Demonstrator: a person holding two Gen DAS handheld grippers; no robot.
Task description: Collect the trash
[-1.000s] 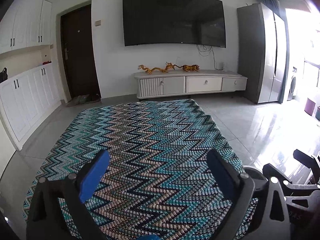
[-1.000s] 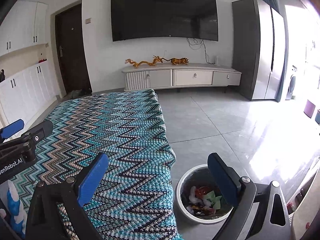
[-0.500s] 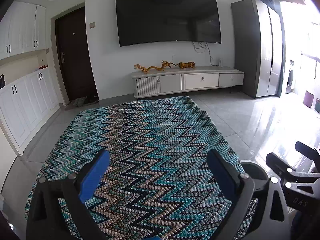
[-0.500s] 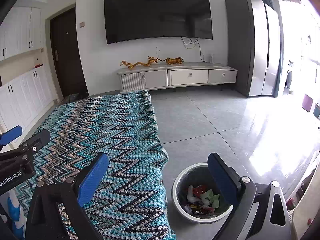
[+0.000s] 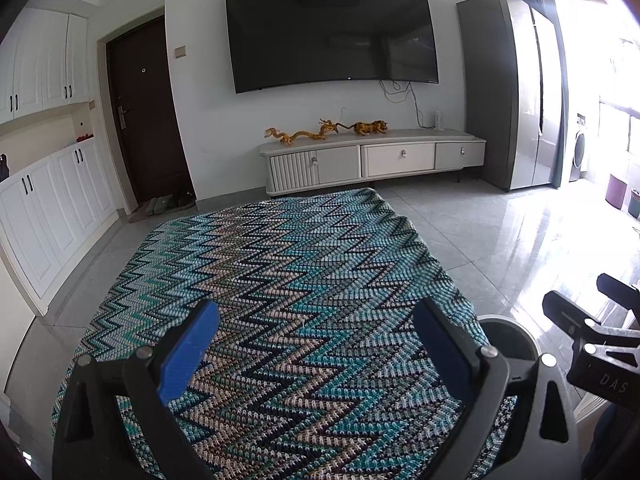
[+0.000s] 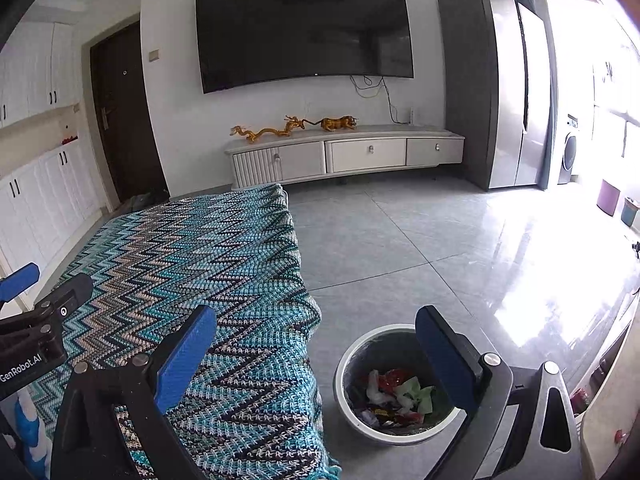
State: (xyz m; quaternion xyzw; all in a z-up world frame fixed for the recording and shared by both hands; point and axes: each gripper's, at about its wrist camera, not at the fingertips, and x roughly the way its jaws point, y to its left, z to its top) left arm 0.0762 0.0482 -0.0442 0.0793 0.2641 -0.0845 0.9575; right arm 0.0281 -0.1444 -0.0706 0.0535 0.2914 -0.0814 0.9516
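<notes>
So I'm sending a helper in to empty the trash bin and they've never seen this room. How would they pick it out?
Find the zigzag blue blanket facing the wall TV. On the grey tile floor, right beside the blanket's hanging right edge, stands the bin. It is round and open-topped with a pale rim, and crumpled red, green and white wrappers lie inside, unlike the small purple and teal containers by the window.

Daylight pours in from the window (image 5: pixel 616 80) on the right, blown out to plain white in both views. It spills a hard glare across the glossy floor tiles (image 6: pixel 532 248), washing out their lines near the right edge. The wall and the dark television (image 5: pixel 332 32) sit in softer, even light, with faint reflections on the screen. The fisheye lenses bend the cabinets (image 5: pixel 44 208) and the fridge (image 6: pixel 504 88) inward, and the corners fall to black. The zigzag blanket (image 5: pixel 288 280) is sharp; the near fingers (image 6: pixel 184 356) look slightly soft.
</notes>
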